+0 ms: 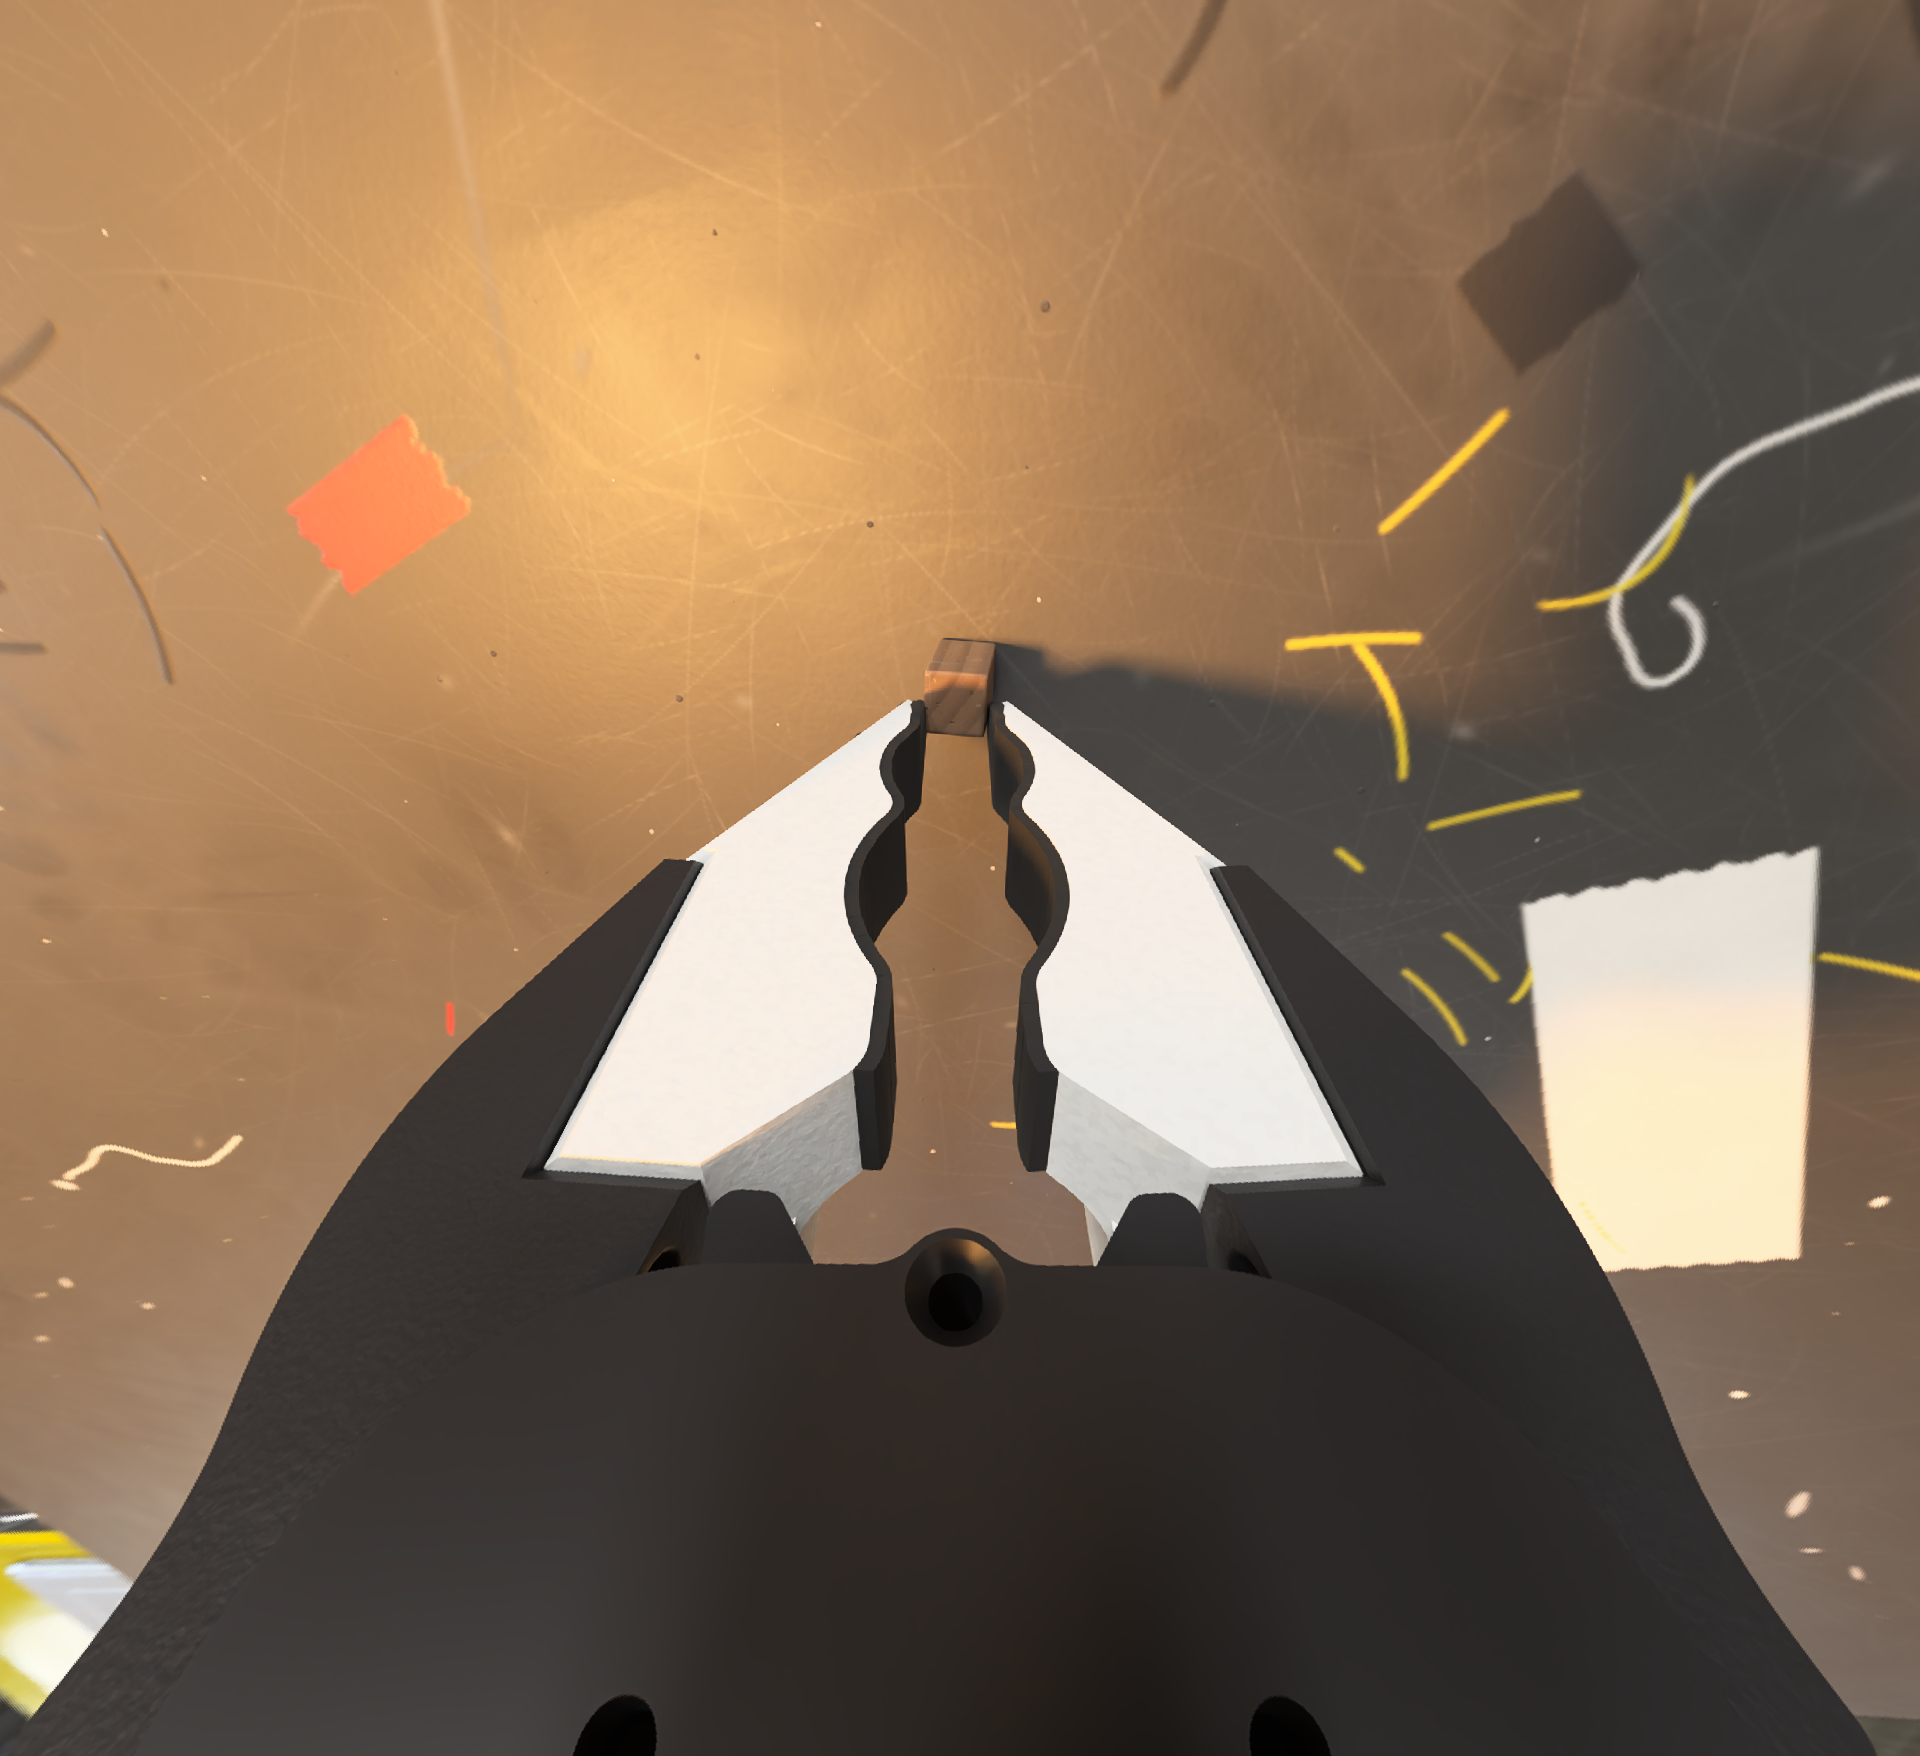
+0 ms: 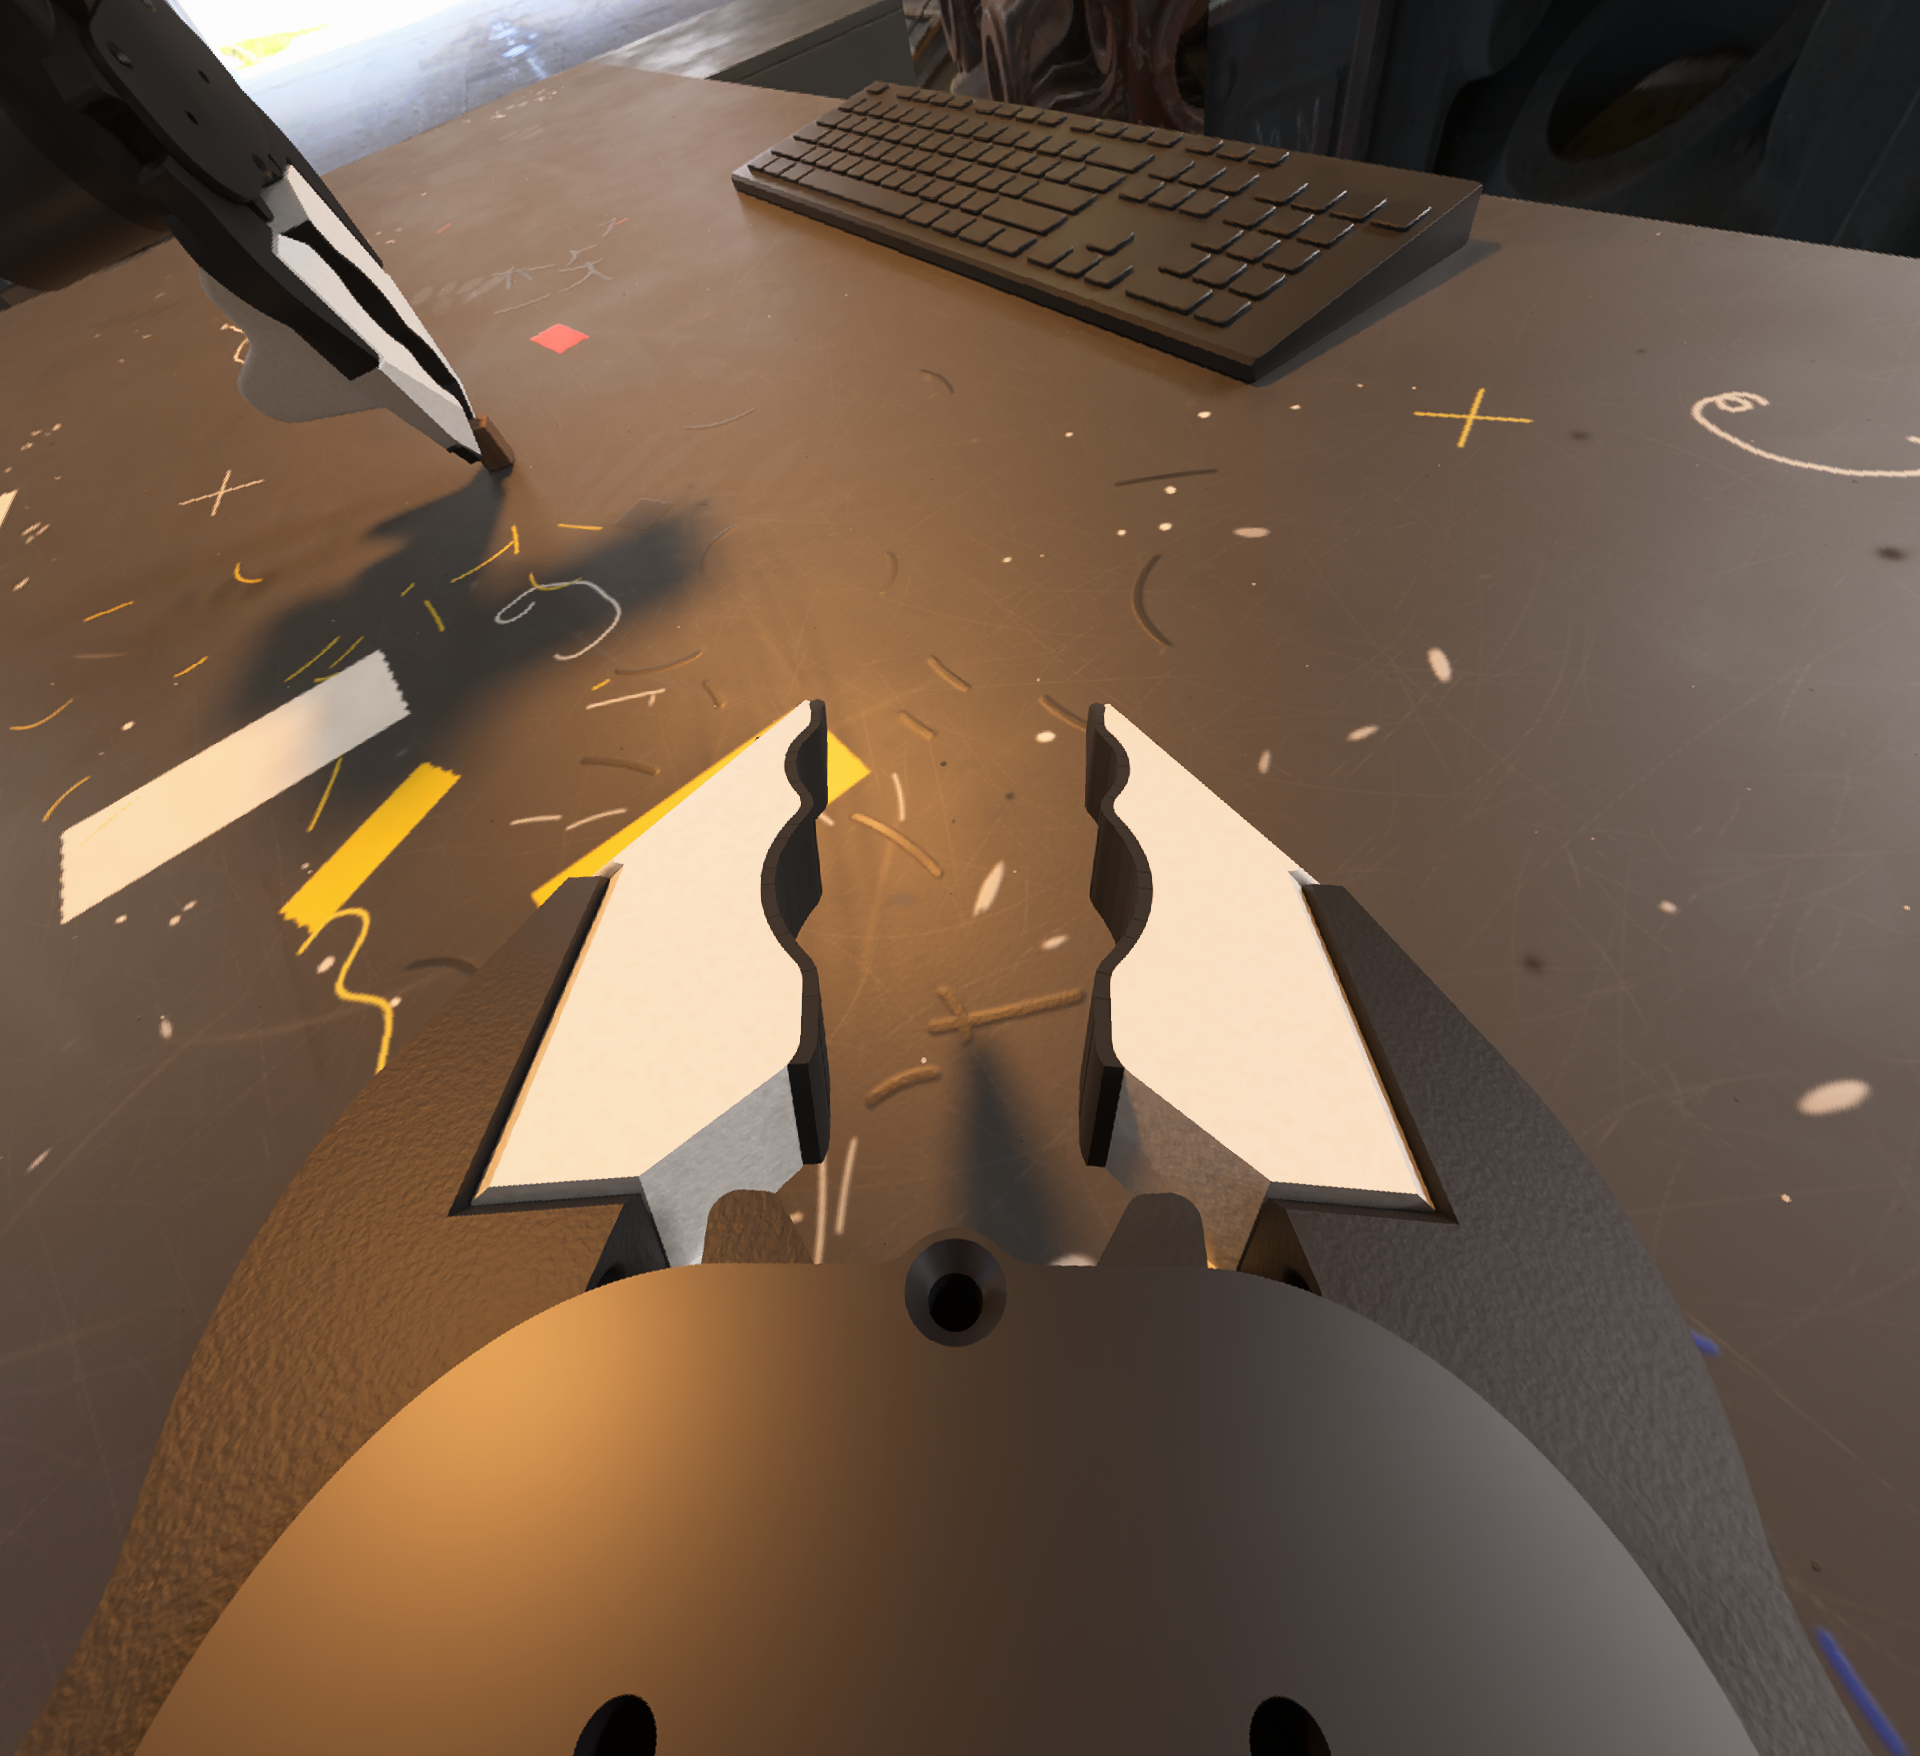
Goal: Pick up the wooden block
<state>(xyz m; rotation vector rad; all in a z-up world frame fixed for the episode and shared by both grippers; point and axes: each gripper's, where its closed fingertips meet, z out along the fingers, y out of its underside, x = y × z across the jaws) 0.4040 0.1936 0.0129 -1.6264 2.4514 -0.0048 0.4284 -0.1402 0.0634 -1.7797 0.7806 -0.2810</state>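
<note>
Left gripper: its jaws are drawn nearly together and are pinching the wooden block at the very tips; in the right wrist view it is reaching down steeply from the upper left toward the bench.

Wooden block: it is sitting between the left gripper's fingertips, a small brown cube, low against the bench surface; the right wrist view is showing it at the gripper's tip, directly over its own shadow. Whether it is touching the bench or just clear of it cannot be told.

Right gripper: its jaws are standing spread, holding nothing, hovering over the bench well apart from the block.

Progress: the grasp is looking made, with the block caught between the tips. The lift is what is remaining, and no clear gap under the block is showing yet.

Risk: the hold is sitting on the very ends of the fingers, so the block is likely to slip or twist if the rise is hurried.

Surroundings: a dark keyboard is lying far off toward the back of the bench, a red patch and a pale strip are lying flat either side of the block, both apart from it.
</note>
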